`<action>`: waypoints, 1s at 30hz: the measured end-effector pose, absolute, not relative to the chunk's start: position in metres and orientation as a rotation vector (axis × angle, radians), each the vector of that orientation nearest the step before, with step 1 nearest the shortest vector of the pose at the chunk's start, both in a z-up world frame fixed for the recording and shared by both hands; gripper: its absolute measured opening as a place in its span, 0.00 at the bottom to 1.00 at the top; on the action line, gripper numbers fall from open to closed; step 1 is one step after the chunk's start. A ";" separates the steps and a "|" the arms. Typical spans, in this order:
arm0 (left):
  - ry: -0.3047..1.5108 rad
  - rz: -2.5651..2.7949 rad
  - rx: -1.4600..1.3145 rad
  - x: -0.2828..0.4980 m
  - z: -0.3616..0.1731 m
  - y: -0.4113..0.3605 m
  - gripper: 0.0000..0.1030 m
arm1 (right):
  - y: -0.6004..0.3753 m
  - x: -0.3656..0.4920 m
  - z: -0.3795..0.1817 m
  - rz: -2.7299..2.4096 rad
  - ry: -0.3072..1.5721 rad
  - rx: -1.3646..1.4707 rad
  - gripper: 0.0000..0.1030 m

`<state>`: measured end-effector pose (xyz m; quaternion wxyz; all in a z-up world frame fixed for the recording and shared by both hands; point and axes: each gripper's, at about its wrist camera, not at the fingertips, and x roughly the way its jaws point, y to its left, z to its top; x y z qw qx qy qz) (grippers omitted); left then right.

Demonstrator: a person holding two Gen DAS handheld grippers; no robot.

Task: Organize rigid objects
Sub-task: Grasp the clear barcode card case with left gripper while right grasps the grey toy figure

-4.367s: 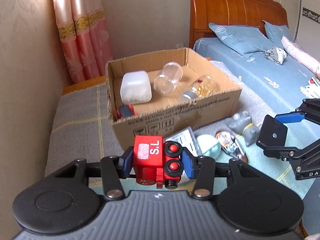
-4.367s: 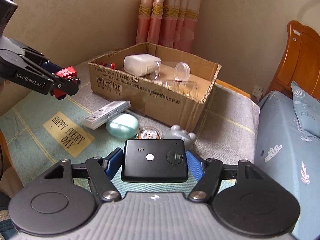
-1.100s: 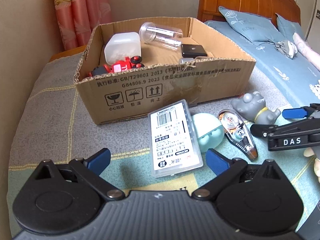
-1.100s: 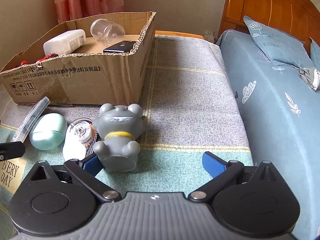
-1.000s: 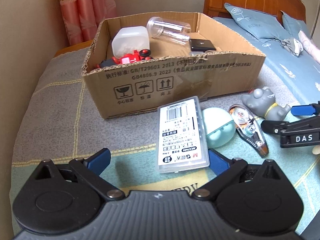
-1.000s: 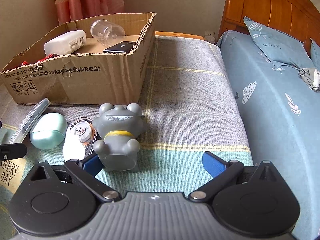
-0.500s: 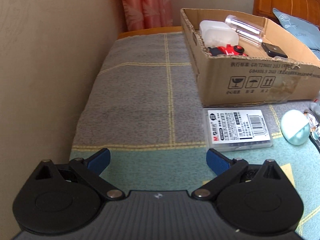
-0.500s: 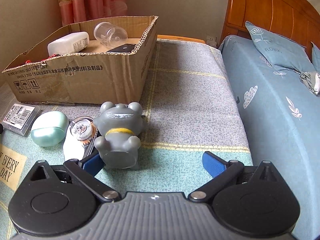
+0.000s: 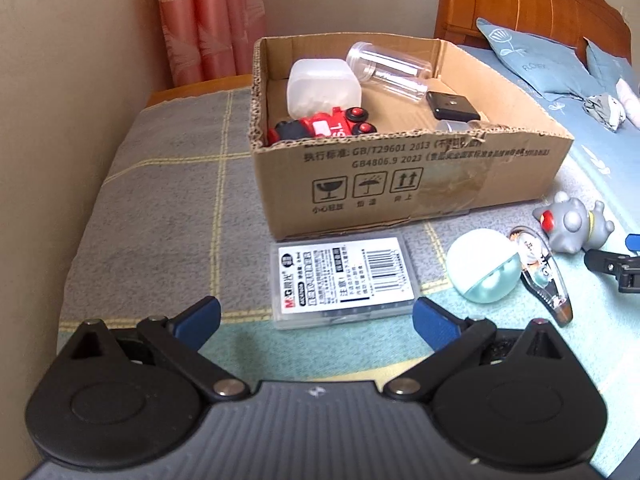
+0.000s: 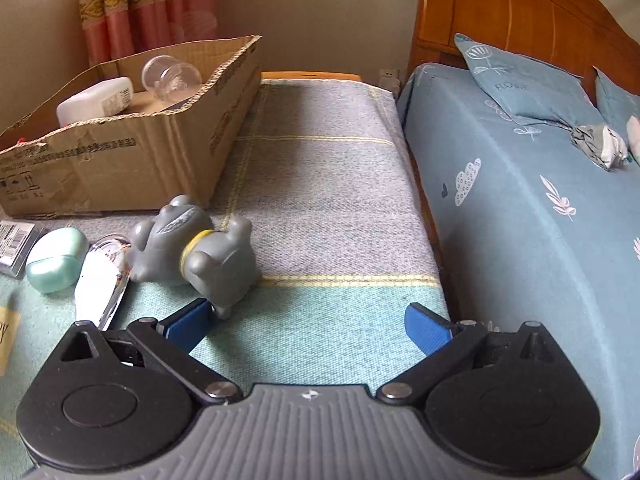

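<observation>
Left gripper (image 9: 316, 316) is spread wide, holding nothing, low over the blanket (image 9: 160, 208), with the clear plastic case (image 9: 342, 280) lying flat just ahead between its blue fingertips (image 9: 200, 314), not touching either. Case sits label up, right in front of the cardboard box (image 9: 400, 184). In the box: white plastic container (image 9: 322, 86), clear jar (image 9: 386, 68) on its side, red toy train (image 9: 324, 128) at the near-left corner, small black device (image 9: 452, 105), and another clear item near the front wall, mostly hidden. Right of the case on the blanket: mint-green round case (image 9: 482, 266), then a correction tape dispenser (image 9: 544, 276) just beside it, then the grey toy figure (image 9: 572, 224) near the box's right corner. Right gripper (image 10: 308, 322) is also spread wide, nothing pinched. Its left fingertip is touching the bottom of the grey toy figure (image 10: 200, 250), which is tipped over on its side, head toward the box; the right fingertip is well clear of it. The tape dispenser (image 10: 100, 280) lies just left of the figure, touching or nearly so, can't tell which. Green case (image 10: 56, 260) is further left. Bed with blue sheet (image 10: 520, 220) runs along the right side.
</observation>
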<state>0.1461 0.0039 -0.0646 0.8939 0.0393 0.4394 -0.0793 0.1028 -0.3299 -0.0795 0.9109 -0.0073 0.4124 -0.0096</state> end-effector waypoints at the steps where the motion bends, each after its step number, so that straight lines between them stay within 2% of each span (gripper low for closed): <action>1: 0.911 -0.168 0.081 0.149 -0.065 0.002 0.99 | -0.332 0.104 -0.080 -0.028 0.849 -0.010 1.00; 17: 0.907 -0.095 0.060 0.180 -0.084 -0.002 1.00 | -0.302 0.091 -0.079 0.116 0.833 -0.070 1.00; 30: 0.917 -0.094 0.045 0.180 -0.084 0.003 0.99 | -0.272 0.111 -0.067 0.192 0.805 0.013 0.98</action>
